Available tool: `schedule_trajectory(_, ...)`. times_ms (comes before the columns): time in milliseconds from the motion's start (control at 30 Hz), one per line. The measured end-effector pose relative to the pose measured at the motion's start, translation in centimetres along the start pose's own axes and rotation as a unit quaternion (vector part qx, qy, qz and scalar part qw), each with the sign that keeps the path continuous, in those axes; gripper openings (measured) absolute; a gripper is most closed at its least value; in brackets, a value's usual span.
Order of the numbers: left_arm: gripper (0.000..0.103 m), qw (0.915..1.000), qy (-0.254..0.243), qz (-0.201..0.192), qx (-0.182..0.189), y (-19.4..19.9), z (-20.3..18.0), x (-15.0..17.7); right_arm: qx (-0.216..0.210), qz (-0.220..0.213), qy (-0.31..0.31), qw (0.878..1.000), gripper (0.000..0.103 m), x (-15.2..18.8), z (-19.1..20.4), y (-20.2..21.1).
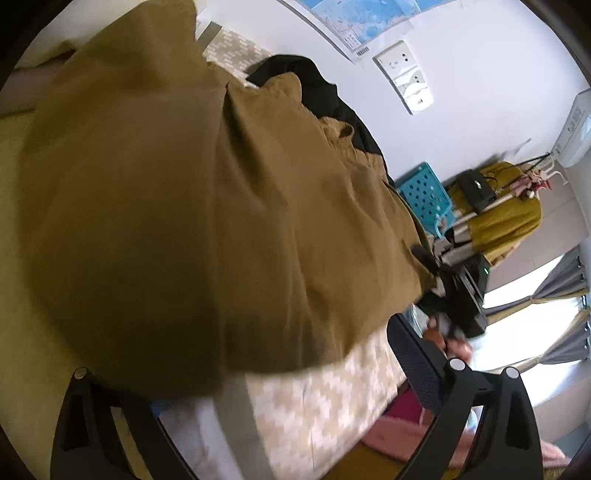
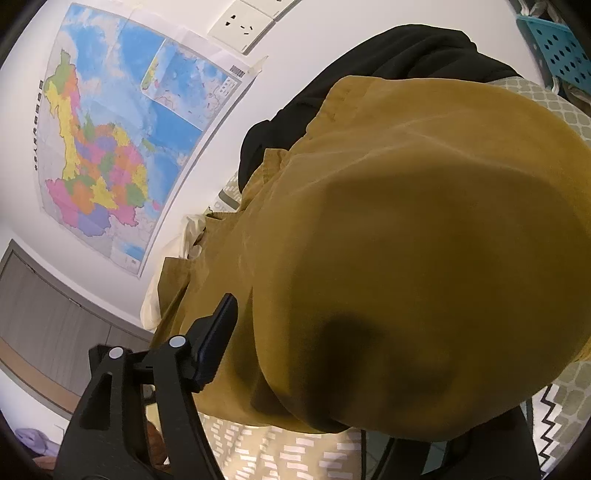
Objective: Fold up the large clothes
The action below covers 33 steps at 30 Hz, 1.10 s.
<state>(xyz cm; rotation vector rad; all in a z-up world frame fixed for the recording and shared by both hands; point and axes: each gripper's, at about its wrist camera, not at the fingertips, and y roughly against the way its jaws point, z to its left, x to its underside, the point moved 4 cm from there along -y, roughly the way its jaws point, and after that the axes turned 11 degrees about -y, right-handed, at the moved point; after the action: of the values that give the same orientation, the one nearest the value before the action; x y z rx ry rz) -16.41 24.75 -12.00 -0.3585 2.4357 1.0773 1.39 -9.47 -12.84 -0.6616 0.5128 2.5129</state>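
A large mustard-brown garment point(image 1: 192, 206) hangs lifted over the patterned bed and fills most of the left wrist view. It also fills the right wrist view point(image 2: 406, 258), bulging close to the lens. My left gripper point(image 1: 266, 373) has its fingers spread wide, with the cloth draped over the gap and hiding the left fingertip. My right gripper point(image 2: 317, 354) shows only its left finger point(image 2: 214, 339) beside the cloth; the other finger is hidden behind the fabric. A black garment point(image 2: 369, 74) lies behind the brown one.
The patterned bedspread point(image 1: 314, 406) lies below. A white wall with a colourful map point(image 2: 110, 147) and power sockets point(image 2: 243, 26) is behind. A blue perforated crate point(image 1: 424, 192), a rack with a yellow coat point(image 1: 506, 210) and a curtained window point(image 1: 535, 314) are at the right.
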Motion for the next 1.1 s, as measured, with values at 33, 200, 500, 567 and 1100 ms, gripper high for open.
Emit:
schedule_trajectory(33,0.094,0.9999,0.002,-0.006,-0.008,-0.5,0.0,-0.7,-0.001,-0.001,-0.002,1.0,0.069,-0.1,0.0,0.0)
schedule_trajectory(200,0.094,0.9989,0.001,-0.02,-0.043,-1.3,0.3,-2.5,-0.013,-0.003,-0.009,1.0,0.072,-0.4,0.1,0.0)
schedule_trajectory(500,0.085,0.9918,-0.023,-0.049,-0.116,-3.0,0.3,-4.4,-0.02,-0.031,-0.025,0.999,0.082,-1.2,0.7,-0.8)
schedule_trajectory(567,0.072,0.9866,-0.035,-0.045,-0.153,-3.1,0.3,-4.5,-0.008,-0.032,-0.024,0.999,0.073,-1.2,0.6,-1.1)
schedule_trajectory(1100,0.083,0.9873,-0.033,-0.041,-0.15,-4.0,0.1,-5.5,-0.042,-0.01,-0.036,0.998,0.066,-2.1,-0.1,-1.4)
